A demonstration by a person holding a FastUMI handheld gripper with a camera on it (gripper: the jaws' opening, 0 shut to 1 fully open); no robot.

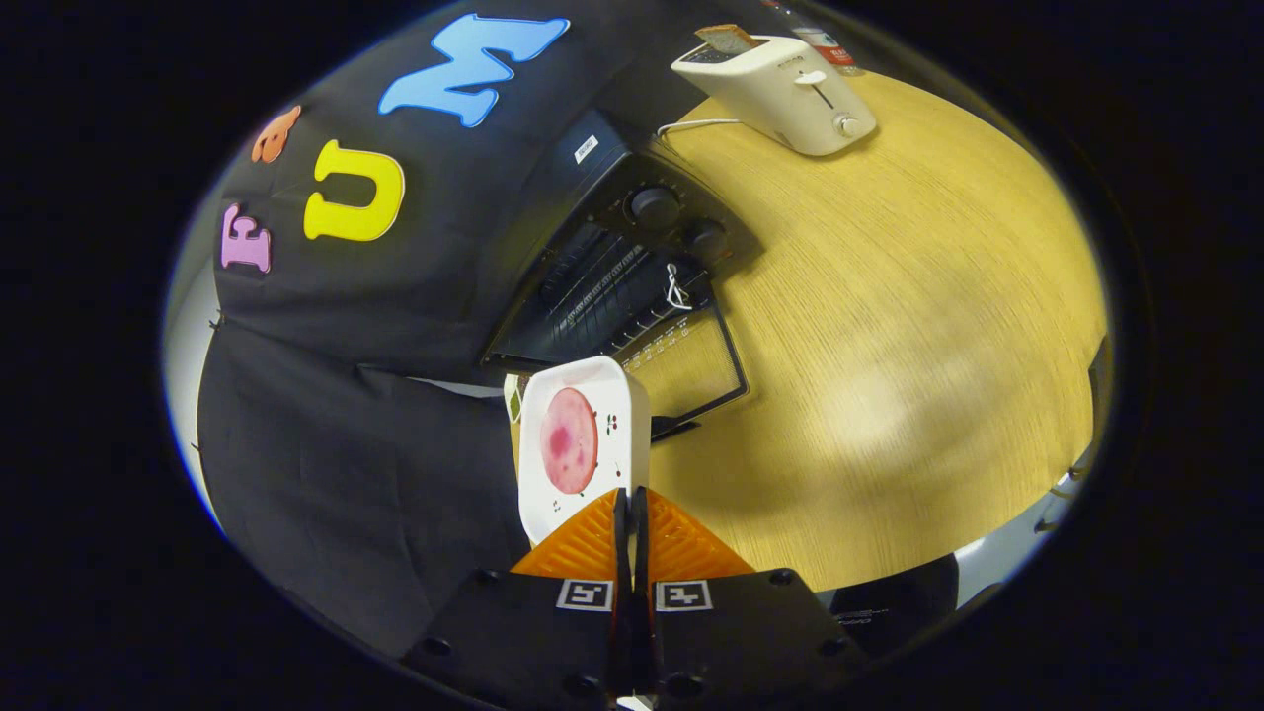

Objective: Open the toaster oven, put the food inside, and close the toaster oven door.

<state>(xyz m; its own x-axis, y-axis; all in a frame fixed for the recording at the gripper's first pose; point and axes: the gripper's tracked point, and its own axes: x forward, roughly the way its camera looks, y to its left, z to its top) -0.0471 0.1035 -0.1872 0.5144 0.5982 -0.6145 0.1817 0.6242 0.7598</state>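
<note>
Oven (632,267) stands open on the bench (889,326), door (691,365) dropped flat | gripper (632,513) jaws clenched on the near rim of a white tray (583,444) bearing a pink slice (569,440), just short of the door | step: loading | next: level the tray, slide it over the door's edge into the cavity | open bench lies beside; toaster (780,89) well apart.
</note>
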